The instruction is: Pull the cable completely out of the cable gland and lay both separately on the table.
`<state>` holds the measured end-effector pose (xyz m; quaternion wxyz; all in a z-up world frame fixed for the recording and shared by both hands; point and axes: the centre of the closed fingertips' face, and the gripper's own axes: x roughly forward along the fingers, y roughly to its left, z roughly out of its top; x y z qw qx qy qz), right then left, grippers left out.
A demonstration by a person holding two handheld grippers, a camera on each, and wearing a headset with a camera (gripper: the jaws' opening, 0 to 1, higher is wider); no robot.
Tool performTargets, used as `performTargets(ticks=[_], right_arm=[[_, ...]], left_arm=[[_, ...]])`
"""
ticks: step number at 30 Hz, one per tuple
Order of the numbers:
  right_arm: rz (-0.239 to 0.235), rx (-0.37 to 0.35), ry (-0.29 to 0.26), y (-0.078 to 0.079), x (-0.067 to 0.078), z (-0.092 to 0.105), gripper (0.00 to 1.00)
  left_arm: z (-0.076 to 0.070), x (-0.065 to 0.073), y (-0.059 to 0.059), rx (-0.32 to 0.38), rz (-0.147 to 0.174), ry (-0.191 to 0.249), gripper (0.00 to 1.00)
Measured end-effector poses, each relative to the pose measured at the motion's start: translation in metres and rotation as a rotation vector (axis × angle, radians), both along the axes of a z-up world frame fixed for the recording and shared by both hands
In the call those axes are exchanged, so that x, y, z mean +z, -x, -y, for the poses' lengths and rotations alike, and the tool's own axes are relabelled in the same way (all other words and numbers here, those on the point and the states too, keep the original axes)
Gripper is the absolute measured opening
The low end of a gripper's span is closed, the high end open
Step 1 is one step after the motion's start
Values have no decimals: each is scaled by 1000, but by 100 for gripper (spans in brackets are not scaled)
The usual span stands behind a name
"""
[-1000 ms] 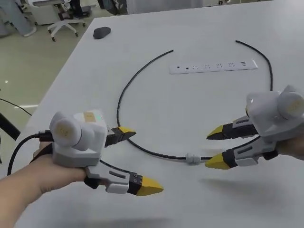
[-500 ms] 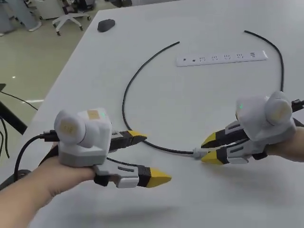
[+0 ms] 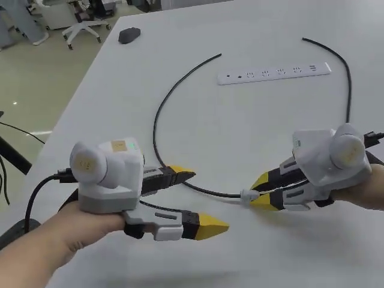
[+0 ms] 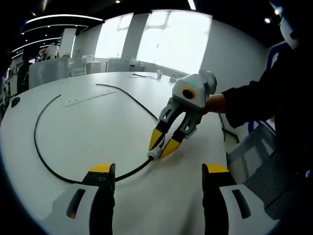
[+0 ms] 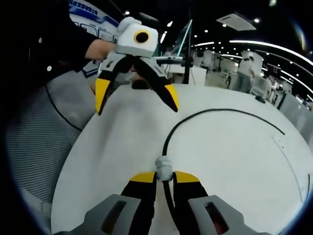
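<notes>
A long black cable (image 3: 157,120) curves across the white table. A small white cable gland (image 3: 246,195) sits on it near the front. My right gripper (image 3: 260,192) is shut on the cable just behind the gland. In the right gripper view the gland (image 5: 164,168) lies right ahead of the yellow fingertips (image 5: 144,177), and the cable (image 5: 195,115) runs on from it. My left gripper (image 3: 203,201) is open and holds nothing, a short way left of the gland. In the left gripper view, the right gripper (image 4: 165,143) pinches at the gland (image 4: 153,154), ahead of the left gripper (image 4: 157,169).
A white power strip (image 3: 275,73) lies at the back of the table, inside the cable's arc. A dark mouse (image 3: 128,35) rests near the far left corner. The table's left edge (image 3: 72,114) drops to the floor, where an office chair (image 3: 84,27) stands.
My right gripper has come down to the left and shut on the cable beside the gland. The left gripper has stayed open and edged slightly to the right.
</notes>
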<state>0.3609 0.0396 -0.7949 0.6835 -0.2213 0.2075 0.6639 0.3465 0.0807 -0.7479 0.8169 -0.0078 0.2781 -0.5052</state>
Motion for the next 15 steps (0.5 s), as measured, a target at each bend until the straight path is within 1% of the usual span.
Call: performTargets(ticks=[1, 4, 7, 9, 10, 12, 13, 15], right_arm=[[5, 6, -8, 3, 5, 1, 8], [30, 27, -20, 16, 20, 5, 8], [64, 54, -49, 31, 37, 7, 8], [96, 81, -47, 45, 46, 9, 8], [107, 89, -46, 49, 49, 9, 8], [128, 104, -42, 57, 53, 9, 8], [138, 110, -42, 59, 55, 9, 8], [157, 121, -43, 64, 60, 8, 8]], left_arm=[[4, 2, 1, 1, -19, 27, 72], [19, 8, 7, -37, -28, 83, 67], [27, 5, 7, -49, 3, 73, 62], [44, 22, 19, -103, -54, 209, 55], [47, 25, 22, -122, -55, 222, 50], [53, 30, 27, -159, -56, 248, 44], [54, 28, 28, -166, -57, 239, 40], [57, 24, 30, -178, -58, 221, 36]])
